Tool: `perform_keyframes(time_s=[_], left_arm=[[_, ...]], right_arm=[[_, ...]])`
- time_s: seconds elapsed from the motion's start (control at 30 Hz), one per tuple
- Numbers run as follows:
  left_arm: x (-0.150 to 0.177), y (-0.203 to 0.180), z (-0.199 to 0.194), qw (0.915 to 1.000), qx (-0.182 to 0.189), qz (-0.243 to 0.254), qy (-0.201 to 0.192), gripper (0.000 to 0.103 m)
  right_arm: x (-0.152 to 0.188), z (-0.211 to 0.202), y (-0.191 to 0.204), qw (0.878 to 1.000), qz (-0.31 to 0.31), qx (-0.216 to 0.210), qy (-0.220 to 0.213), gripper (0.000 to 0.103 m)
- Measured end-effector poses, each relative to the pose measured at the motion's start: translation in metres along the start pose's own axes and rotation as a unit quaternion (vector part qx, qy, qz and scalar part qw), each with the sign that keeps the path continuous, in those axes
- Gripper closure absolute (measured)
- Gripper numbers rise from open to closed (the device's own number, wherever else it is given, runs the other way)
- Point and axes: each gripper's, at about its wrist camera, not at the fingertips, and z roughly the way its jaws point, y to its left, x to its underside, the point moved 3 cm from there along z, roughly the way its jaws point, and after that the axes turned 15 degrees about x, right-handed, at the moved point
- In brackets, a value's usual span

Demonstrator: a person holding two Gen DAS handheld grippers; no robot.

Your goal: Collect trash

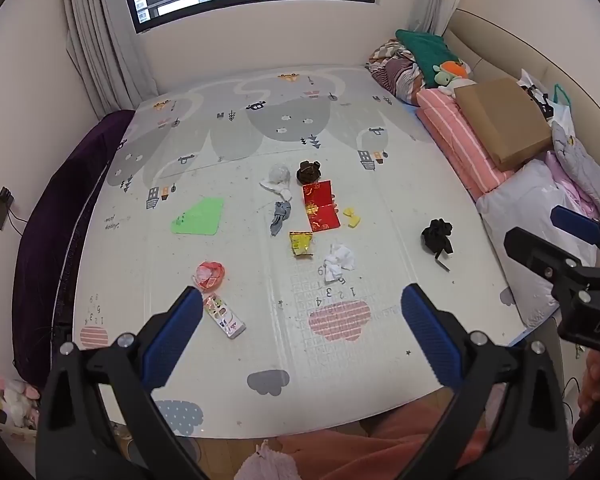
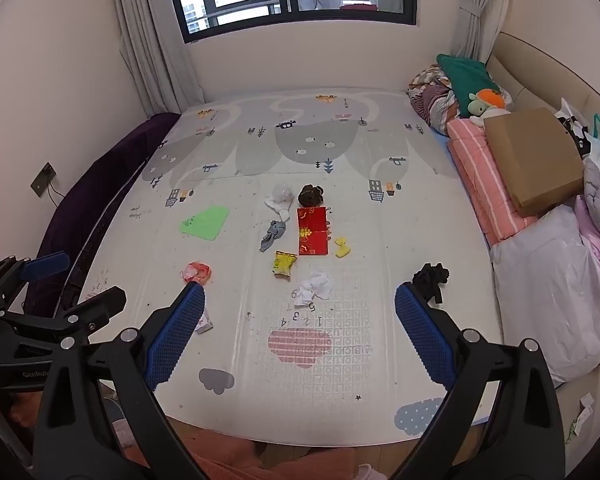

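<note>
At the near edge of the play mat (image 1: pixel 260 344), the left gripper (image 1: pixel 300 312) and the right gripper (image 2: pixel 298 308) both hang tilted down over it, jaws spread wide with nothing between them. Just beyond the left one lie a flat printed packet (image 1: pixel 224 317) and a crumpled pink wrapper (image 1: pixel 210 275), then white tissue (image 1: pixel 339 261) and a yellow wrapper (image 1: pixel 301 243) toward the mat's middle, with a black wad (image 1: pixel 437 235) off to the right. Farther in sits the red envelope (image 1: pixel 320 207), a grey rag (image 1: pixel 281 216) and green sheet (image 1: pixel 199 217) to its left, a brown clump (image 1: pixel 309 172) behind it.
</note>
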Motion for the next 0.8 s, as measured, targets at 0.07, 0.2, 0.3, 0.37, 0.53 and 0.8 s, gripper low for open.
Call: perform_keyframes(time_s=[0.07, 0.2, 0.3, 0.37, 0.53, 0.8], left_arm=[[0.0007, -0.0017, 0.0004, 1.0, 0.0, 0.0, 0.001, 0.004], [0.0035, -0.0045, 0.0027, 1.0, 0.0, 0.001, 0.002, 0.004], [0.0037, -0.0047, 0.0029, 1.0, 0.0, 0.001, 0.002, 0.004], [0.0037, -0.005, 0.003, 1.0, 0.001, 0.0, 0.003, 0.004], [0.0054, -0.0063, 0.004, 1.0, 0.002, 0.0, 0.005, 0.004], [0.0083, -0.0081, 0.0059, 1.0, 0.007, 0.0, 0.006, 0.004]], right_arm=[[0.0002, 0.0005, -0.0003, 1.0, 0.0, 0.0, 0.0, 0.01], [0.0012, 0.0008, -0.0003, 1.0, 0.0, 0.0, 0.0, 0.01], [0.0012, 0.002, -0.0016, 1.0, 0.002, 0.0, 0.0, 0.01], [0.001, 0.002, -0.0017, 1.0, 0.002, 0.0, 0.0, 0.01], [0.0021, 0.0024, -0.0043, 1.0, 0.003, 0.0, 0.002, 0.01], [0.0042, 0.0012, -0.0079, 1.0, 0.006, 0.002, -0.001, 0.01]])
